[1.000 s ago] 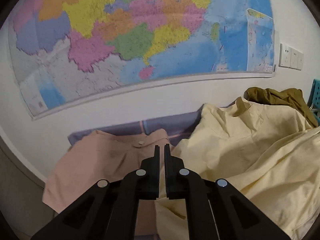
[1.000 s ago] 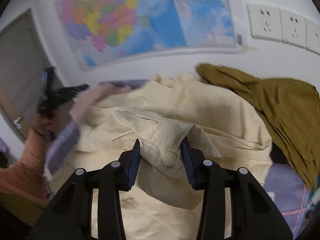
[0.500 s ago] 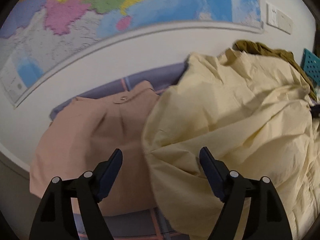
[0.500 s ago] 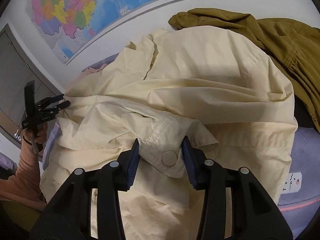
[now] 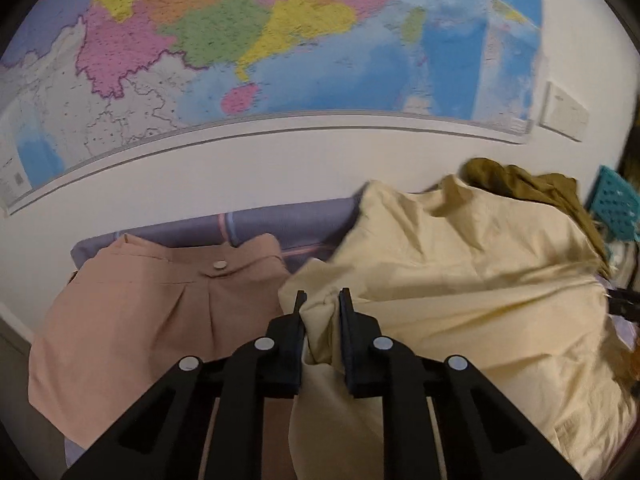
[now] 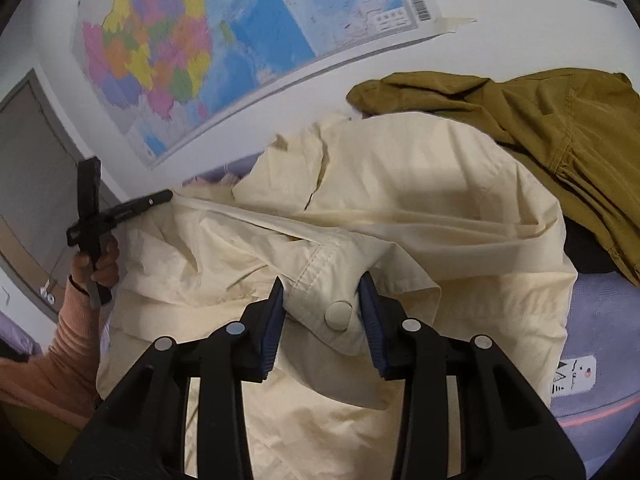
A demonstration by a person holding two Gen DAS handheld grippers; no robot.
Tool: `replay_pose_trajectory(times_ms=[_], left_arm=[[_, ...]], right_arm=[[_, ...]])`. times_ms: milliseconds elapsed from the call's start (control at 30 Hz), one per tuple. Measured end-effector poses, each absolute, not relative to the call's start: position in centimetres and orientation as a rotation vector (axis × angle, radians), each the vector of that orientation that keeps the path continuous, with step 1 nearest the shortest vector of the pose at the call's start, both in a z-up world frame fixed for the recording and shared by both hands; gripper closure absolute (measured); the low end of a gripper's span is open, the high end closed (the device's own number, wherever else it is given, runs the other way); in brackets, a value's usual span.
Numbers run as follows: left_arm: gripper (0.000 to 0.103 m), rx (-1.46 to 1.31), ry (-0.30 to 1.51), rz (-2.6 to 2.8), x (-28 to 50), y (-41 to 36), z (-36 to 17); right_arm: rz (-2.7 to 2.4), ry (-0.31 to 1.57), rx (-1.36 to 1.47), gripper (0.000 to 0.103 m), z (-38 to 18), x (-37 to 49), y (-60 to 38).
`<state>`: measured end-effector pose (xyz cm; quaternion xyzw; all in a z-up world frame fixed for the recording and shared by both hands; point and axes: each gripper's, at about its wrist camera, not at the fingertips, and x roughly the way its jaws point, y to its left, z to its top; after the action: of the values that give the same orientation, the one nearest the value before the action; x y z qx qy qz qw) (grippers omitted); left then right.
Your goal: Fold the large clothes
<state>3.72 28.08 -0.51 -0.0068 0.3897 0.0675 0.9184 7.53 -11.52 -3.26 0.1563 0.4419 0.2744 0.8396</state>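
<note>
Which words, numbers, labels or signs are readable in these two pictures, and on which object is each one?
No text reads clearly enough to quote.
Wall map: place names and legend box, too small and blurred.
Barcode at the map's corner: digits too small.
White tag on the purple cover: printed marks and a red dot, unreadable.
Cream jacket, pink garment, olive garment: no lettering visible.

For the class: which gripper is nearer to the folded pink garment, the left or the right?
Left. The left gripper, closed on a bunch of the cream jacket, sits right beside the pink garment. The right gripper grips the jacket's snap-button flap, across the jacket from it.
</note>
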Motion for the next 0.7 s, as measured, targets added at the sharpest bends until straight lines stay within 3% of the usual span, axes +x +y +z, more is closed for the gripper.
replay_pose_trajectory(times_ms=[67, 167, 267, 500, 700], left_arm=[[0.064, 0.1, 0.882, 0.218, 4.9, 27.1, -2.5], [0.05, 0.203, 0.996, 0.287, 5.0, 26.6, -5.3], [0.04, 0.23, 0.93, 0.328, 2.5, 26.8, -3.9], [0.035, 0.087, 0.771, 0.14, -3.3, 25.4, 1.1], [0.033, 0.164, 0.919, 0.038, -0.8, 21.1, -4.7]], right_arm=[[0.566, 0.998, 0.339, 0.063, -4.6, 8.3, -11.3], [0.569, 1.095, 0.322, 0.05, -6.7, 8.7, -10.7], [0.547, 1.062, 0.288, 0.047, -5.7, 7.9, -10.8], [0.613, 0.896, 0.203, 0.048, -1.1, 5.6, -9.6], [0.671, 0.99, 0.091, 0.054, -3.8, 7.8, -4.9]])
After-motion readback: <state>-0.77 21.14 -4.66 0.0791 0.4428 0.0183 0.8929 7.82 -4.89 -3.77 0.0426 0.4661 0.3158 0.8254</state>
